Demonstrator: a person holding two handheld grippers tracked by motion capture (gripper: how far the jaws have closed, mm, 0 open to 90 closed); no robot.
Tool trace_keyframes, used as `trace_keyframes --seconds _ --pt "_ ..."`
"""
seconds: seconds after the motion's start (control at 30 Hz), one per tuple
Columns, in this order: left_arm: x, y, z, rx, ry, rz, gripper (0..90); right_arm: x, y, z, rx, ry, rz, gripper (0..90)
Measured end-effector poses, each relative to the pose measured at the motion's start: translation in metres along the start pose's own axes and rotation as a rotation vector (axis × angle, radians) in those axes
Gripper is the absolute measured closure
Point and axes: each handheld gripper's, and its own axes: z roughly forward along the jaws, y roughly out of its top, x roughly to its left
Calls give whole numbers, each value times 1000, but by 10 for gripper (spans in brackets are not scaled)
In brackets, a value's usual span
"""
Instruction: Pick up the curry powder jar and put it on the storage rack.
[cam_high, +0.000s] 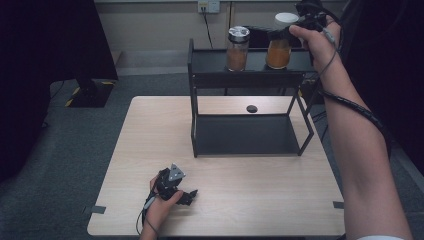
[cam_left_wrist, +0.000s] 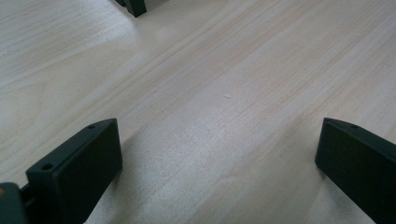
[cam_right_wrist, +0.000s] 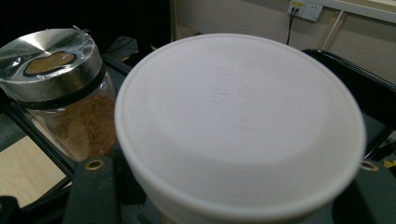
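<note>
- Black gripper bodies are seen in both hands, the left gripper (cam_high: 186, 196) topped by a grey three-cornered plate (cam_high: 175, 173).
- Flat black jaws with small screw holes are shown in the left gripper view.
- A coiled black cable (cam_high: 356, 107) is trailed from the right gripper (cam_high: 280, 32).
- A white sleeve edge (cam_high: 380, 237) is glimpsed.

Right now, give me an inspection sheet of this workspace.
Surface: wooden table, bare in front of the rack, with a dark round hole behind it.
Job's things: white-lid jar on the rack's top shelf, orange-brown contents; steel-lid jar beside it, apart, brown contents.
Clutter: nothing seen.
Grippers: right gripper shut on the white-lid jar below its lid; left gripper low over the table's near edge, jaws open, nothing between them.
Cables: one along the right forearm; one from the left gripper.
Surroundings: grey carpet, wall socket, tape on table edges.
</note>
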Motion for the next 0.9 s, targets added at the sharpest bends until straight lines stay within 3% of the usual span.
trace_keyframes --seconds 0.5,0.67,0.9 --pt "0 0 0 0 0 -1 0 1 -9 0 -31 -1 2 343" --pt "0 0 0 0 0 -1 0 3 -11 0 -33 -5 -11 300" --pt "0 0 0 0 0 0 0 8 -14 4 -43 7 -8 138"
